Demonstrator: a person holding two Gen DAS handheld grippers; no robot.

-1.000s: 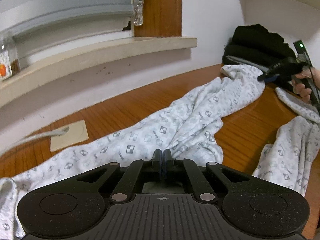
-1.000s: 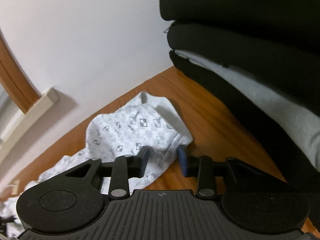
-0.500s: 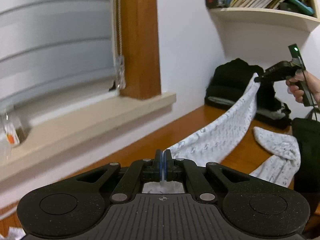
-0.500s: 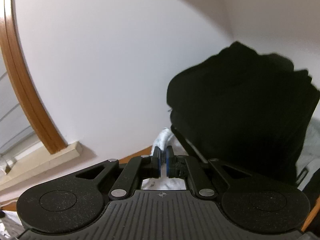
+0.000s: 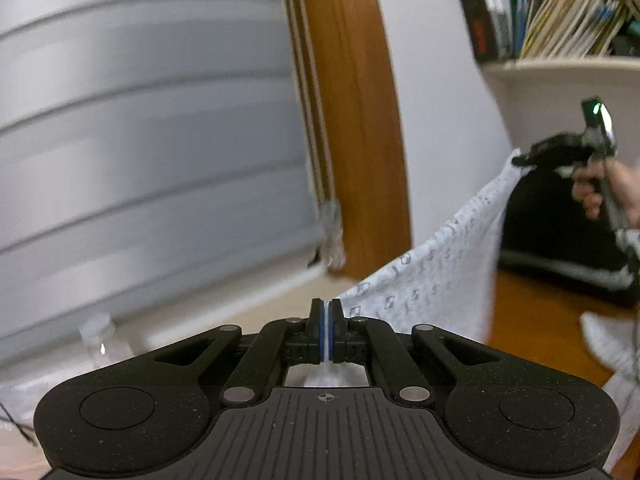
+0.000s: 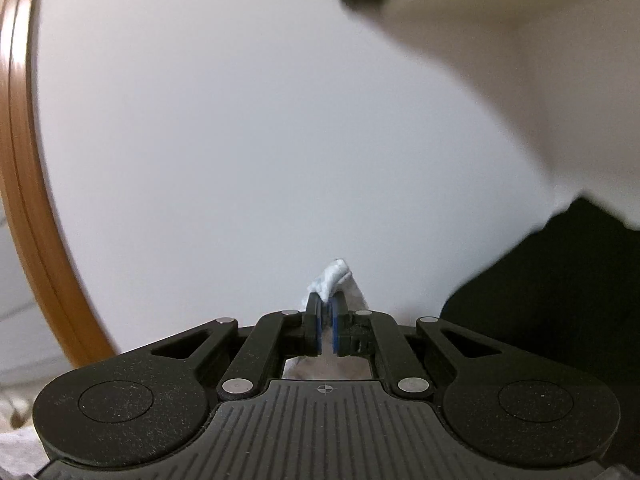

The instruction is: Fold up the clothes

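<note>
Left gripper (image 5: pixel 326 330) jaws clamped on white patterned cotton garment (image 5: pixel 432 276), stretched taut above wooden tabletop (image 5: pixel 532 320) toward right gripper (image 6: pixel 326 322), jaws pinching bunched corner. Shelf (image 5: pixel 560 66) holding books (image 5: pixel 568 32), in left view only.

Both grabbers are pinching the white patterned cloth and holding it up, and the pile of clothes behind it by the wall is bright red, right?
Not quite. The pile of clothes is black, not red, as the left wrist view shows. The rest holds: the left gripper and right gripper both pinch the white patterned cloth, lifted between them.
</note>
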